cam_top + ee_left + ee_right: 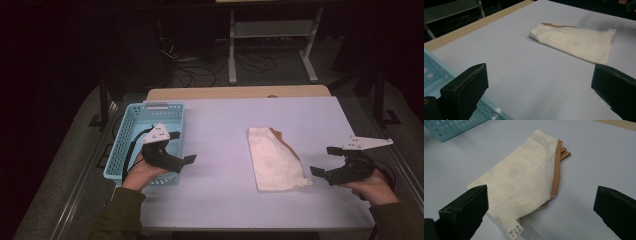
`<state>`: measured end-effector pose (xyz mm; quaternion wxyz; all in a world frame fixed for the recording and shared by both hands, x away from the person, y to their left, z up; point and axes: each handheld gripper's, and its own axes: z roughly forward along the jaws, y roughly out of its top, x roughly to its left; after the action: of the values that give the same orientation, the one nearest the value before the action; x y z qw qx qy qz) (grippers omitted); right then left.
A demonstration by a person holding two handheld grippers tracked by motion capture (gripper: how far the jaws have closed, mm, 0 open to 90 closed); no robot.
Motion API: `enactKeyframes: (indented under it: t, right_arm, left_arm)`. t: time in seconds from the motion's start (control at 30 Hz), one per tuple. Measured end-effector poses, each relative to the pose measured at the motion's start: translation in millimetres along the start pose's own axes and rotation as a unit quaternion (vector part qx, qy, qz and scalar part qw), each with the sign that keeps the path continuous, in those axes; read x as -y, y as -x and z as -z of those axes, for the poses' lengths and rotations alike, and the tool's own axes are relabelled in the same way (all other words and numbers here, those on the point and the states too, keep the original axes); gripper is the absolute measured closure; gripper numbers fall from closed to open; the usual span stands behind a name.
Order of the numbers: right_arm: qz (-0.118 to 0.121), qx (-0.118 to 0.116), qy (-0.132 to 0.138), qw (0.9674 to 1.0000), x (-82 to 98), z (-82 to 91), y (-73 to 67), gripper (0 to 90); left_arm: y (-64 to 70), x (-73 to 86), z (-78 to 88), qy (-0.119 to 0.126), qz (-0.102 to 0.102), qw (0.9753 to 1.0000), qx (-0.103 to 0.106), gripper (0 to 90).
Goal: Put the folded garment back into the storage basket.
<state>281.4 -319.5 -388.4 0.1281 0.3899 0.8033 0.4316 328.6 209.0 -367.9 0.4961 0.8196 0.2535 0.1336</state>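
Folded cream garment (275,160) lies near the bench (220,125) right edge, not yet in the blue basket (131,116) at the left edge; left gripper (184,150) and right gripper (325,161) gape wide, both empty.

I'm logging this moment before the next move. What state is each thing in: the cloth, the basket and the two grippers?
Cream cloth: folded, lying flat on the table, tan trim along one edge, care tag sticking out at a corner, not held.
Blue basket: upright at the table's left edge, nothing seen inside it.
Left gripper: open, holding nothing, above the basket's near corner.
Right gripper: open, holding nothing, just right of the cloth.
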Motion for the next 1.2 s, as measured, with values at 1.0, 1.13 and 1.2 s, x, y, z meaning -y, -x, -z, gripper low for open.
enactKeyframes:
  t: [1.0, 1.13, 1.2]
  right_arm:
    - [-0.023, 0.008, -0.021, 0.9995, 37.2, -4.0, -0.6, 0.0]
    - [-0.023, 0.006, -0.024, 0.9994, 40.1, -5.2, -1.1, 0.0]
    - [-0.024, 0.002, -0.029, 0.9993, 42.9, -6.8, -2.0, 0.0]
  left_arm:
    - [0.3, 0.0, 0.0, 0.000, -0.002, 1.0000, -0.001, 0.0]
    - [0.2, 0.0, 0.0, 0.001, -0.001, 1.0000, 0.000, 0.0]
    - [0.2, 0.0, 0.0, 0.000, -0.001, 1.0000, 0.000, 0.0]
